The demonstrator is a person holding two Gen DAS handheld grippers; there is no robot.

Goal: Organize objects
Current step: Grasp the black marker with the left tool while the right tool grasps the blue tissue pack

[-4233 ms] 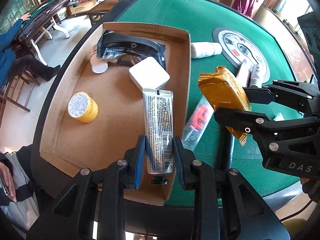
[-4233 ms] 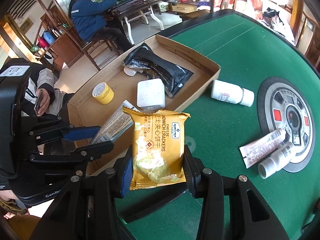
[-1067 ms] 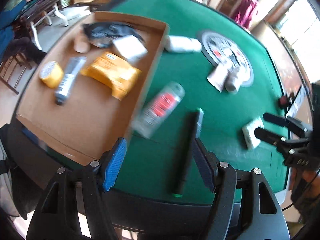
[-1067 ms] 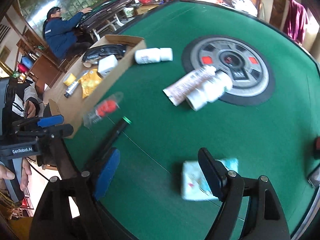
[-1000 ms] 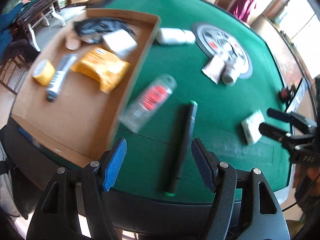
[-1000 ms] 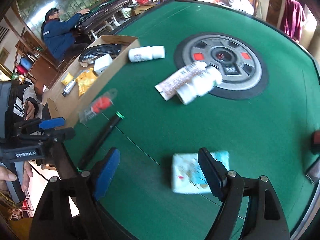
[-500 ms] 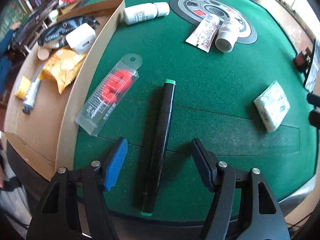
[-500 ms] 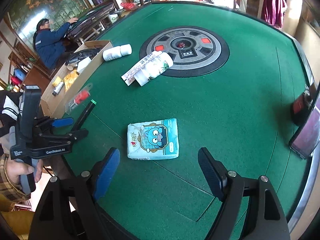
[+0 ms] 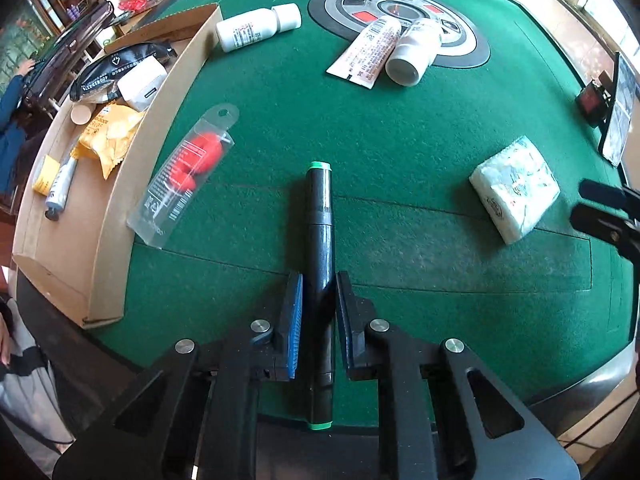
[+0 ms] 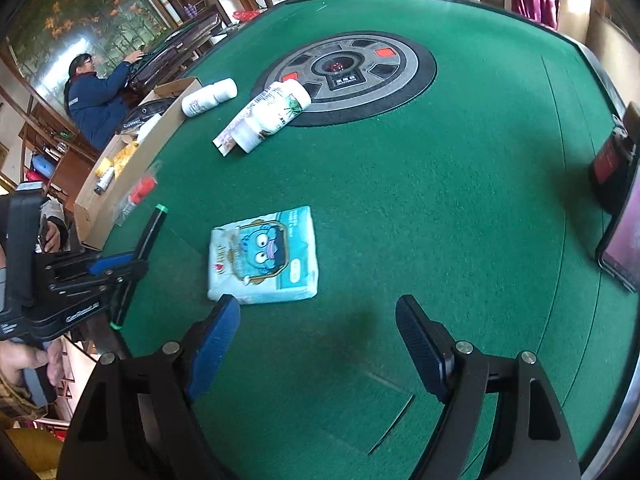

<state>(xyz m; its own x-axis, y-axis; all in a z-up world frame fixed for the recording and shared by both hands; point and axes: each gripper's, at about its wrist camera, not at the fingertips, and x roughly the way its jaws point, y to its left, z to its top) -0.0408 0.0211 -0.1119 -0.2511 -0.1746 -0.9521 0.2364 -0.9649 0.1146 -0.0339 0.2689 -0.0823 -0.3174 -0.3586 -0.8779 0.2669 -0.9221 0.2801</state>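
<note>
The left gripper [image 9: 317,300] is pinched tight on the black marker [image 9: 320,248], its blue pads pressed against the barrel near the marker's near half, the green-tipped far end pointing straight away from it. To do this step well, I judge it should lift straight up and keep the marker level, since the hold sits behind the middle and the far end could sag or swivel, then carry it to the cardboard tray [image 9: 112,248] off to its left. The right gripper [image 10: 318,324] hangs with its jaws spread wide and empty, the tissue pack [image 10: 264,256] lying just ahead of its fingertips, slightly toward its left finger.

Counted outward from the left gripper: one marker, one clear blister pack with red contents [image 9: 186,172], one tissue pack, two white bottles [image 9: 256,28], and one flat tube [image 9: 366,54] touching the farther bottle [image 9: 414,54].
</note>
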